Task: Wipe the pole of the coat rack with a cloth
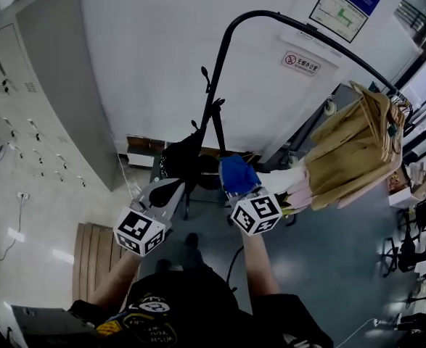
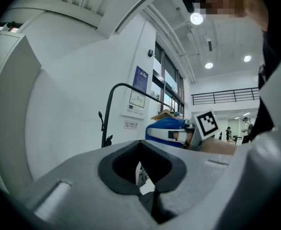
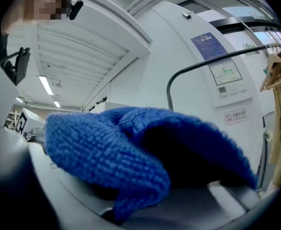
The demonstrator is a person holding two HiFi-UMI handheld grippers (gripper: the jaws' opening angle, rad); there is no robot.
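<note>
The coat rack's black pole (image 1: pixel 214 111) rises just beyond both grippers, bends at the top and runs right as a rail (image 1: pixel 321 42). My right gripper (image 1: pixel 243 193) is shut on a blue knitted cloth (image 1: pixel 236 172), held close to the right of the pole's lower part and apart from it. The cloth (image 3: pixel 130 143) fills the right gripper view and hides the fingers, with the pole (image 3: pixel 169 92) behind it. My left gripper (image 1: pixel 170 189) is shut on nothing, left of the pole. From the left gripper view, the pole (image 2: pixel 106 114) stands ahead and the cloth (image 2: pixel 166 128) to its right.
Tan garments (image 1: pixel 358 151) hang from the rail's right end. Grey lockers (image 1: pixel 31 107) line the left side and a white wall (image 1: pixel 162 49) stands behind the rack. A wooden pallet (image 1: pixel 93 259) lies on the floor at lower left. Chairs (image 1: pixel 423 252) crowd the far right.
</note>
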